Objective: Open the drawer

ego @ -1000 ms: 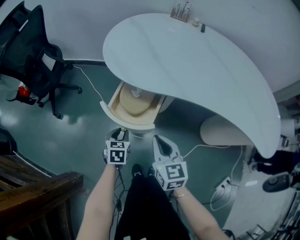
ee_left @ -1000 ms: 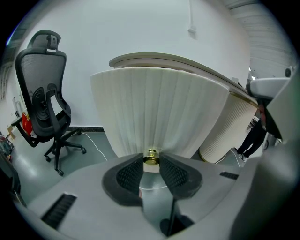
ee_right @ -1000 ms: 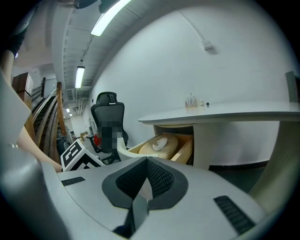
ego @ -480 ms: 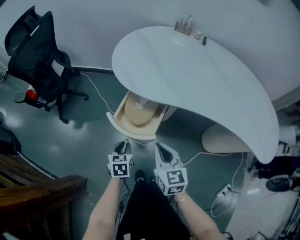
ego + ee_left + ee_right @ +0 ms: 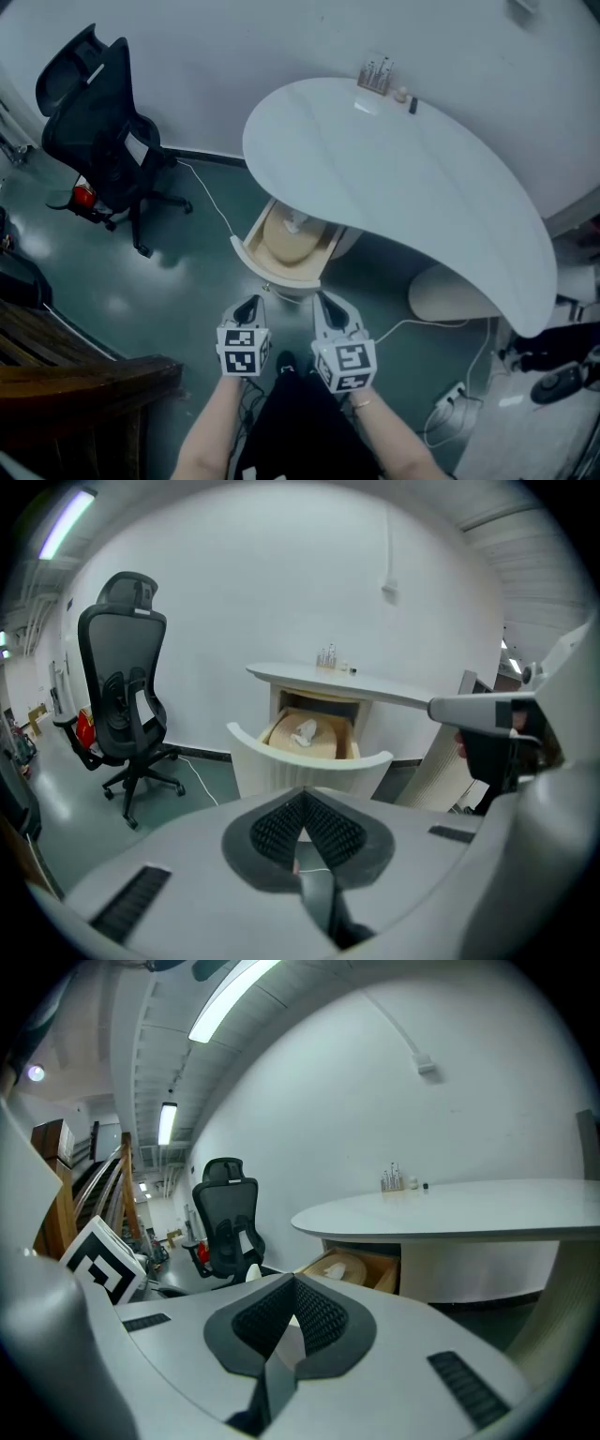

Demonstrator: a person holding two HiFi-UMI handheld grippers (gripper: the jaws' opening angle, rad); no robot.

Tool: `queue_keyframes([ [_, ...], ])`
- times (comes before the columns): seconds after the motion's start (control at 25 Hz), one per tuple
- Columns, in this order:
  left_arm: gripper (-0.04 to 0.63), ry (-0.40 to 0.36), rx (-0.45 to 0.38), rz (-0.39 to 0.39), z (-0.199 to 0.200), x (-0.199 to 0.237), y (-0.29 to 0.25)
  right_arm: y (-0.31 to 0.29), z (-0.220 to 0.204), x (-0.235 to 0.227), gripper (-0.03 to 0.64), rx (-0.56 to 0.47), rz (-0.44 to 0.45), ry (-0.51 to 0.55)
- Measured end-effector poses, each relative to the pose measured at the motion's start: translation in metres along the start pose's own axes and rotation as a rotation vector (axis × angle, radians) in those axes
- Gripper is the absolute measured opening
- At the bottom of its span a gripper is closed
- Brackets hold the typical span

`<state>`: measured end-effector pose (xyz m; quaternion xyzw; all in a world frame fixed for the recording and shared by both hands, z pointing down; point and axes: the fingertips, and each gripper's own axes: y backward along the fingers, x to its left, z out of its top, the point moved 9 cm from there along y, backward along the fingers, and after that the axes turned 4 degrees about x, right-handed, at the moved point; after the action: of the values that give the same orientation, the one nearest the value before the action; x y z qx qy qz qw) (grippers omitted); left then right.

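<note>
At the far left a black office chair (image 5: 103,122) stands on the green floor (image 5: 169,281), with a dark wooden rail (image 5: 84,375) nearer the person and a thin white cable (image 5: 208,192) running from the wall toward the drawer. The left gripper (image 5: 248,302) is held low in the middle of the head view. Its fingers (image 5: 274,832) have just clenched together, and nothing is caught between them. Just ahead of both grippers, and apart from them, the drawer (image 5: 274,274) stands pulled out from under the left end of the white curved surface (image 5: 403,178). Its rounded pale front faces the person, and inside it a white crumpled thing (image 5: 305,731) lies on a tan round piece (image 5: 286,239). The right gripper (image 5: 328,302) is beside the left one, its fingers likewise pressed together and empty. Further right the surface sweeps away, with a few small bottles (image 5: 375,72) near its far edge by the wall.
</note>
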<state>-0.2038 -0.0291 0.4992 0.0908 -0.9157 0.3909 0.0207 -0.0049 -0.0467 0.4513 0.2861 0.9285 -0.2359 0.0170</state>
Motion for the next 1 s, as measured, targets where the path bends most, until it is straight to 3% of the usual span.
queue_keyframes([
  [0.56, 0.003, -0.057, -0.126, -0.009, 0.040, -0.014, 0.059, 0.023, 0.024, -0.004, 0.003, -0.069, -0.010, 0.041],
  [1.0, 0.003, -0.100, -0.224, -0.030, 0.069, -0.035, 0.085, 0.038, 0.038, -0.004, 0.003, -0.065, -0.027, 0.032],
])
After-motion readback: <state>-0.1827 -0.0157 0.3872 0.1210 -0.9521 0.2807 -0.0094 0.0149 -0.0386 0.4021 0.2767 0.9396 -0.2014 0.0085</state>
